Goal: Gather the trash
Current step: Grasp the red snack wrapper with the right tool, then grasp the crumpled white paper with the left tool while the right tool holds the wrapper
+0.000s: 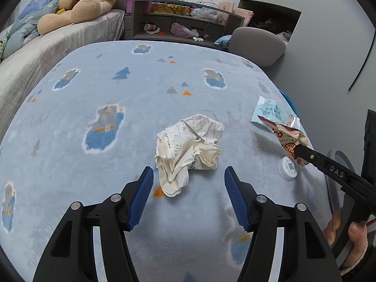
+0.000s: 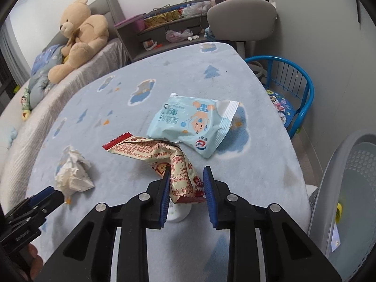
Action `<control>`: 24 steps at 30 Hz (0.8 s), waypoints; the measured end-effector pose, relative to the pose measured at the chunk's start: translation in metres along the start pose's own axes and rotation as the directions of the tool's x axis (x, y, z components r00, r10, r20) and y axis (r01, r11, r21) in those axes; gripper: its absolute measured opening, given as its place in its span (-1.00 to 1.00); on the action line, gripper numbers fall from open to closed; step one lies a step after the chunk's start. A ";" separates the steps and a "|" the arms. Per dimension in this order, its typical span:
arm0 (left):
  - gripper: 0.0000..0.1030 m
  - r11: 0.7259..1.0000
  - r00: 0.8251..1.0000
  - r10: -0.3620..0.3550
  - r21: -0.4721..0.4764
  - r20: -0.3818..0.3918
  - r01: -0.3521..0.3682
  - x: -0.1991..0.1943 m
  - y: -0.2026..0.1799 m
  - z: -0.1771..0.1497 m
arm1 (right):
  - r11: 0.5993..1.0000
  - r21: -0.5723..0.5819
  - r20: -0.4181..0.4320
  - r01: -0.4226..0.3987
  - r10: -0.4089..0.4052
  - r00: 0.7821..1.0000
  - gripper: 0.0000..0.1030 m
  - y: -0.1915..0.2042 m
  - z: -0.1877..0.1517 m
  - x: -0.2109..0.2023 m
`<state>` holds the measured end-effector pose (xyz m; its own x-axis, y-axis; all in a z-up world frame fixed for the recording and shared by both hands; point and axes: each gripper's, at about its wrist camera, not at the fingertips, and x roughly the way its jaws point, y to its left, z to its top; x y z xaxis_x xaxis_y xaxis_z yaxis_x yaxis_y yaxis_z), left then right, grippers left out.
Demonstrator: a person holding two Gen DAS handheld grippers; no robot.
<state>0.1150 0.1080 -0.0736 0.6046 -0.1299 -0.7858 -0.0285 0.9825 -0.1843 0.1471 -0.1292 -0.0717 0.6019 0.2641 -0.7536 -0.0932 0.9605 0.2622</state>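
While right gripper fingers clench red-and-cream crinkled snack wrapper clear of tabletop — ready for binning — left gripper fingers spread, crumpled white lined paper just ahead between them.

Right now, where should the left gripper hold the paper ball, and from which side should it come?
Judging by its pose, grip the narrow near tail of the paper ball, coming straight ahead. That end already points between the open fingers of the left gripper; the far part is wider.
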 end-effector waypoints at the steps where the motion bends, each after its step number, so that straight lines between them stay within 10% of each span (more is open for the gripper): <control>1: 0.17 1.000 1.000 0.000 0.002 0.000 0.000 0.000 0.000 0.000 | 1.000 0.003 0.006 -0.007 0.007 1.000 -0.48 0.001 -0.001 -0.004; 24: 0.25 0.998 0.998 0.054 0.028 -0.016 -0.054 0.035 -0.015 0.023 | 0.998 0.038 0.027 -0.059 0.058 0.998 -0.48 -0.006 -0.016 -0.033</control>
<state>0.1552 0.0922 -0.0847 0.5892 -0.0786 -0.8042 -0.0389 0.9913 -0.1254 0.1149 -0.1417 -0.0583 0.6167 0.3168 -0.7206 -0.0982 0.9393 0.3289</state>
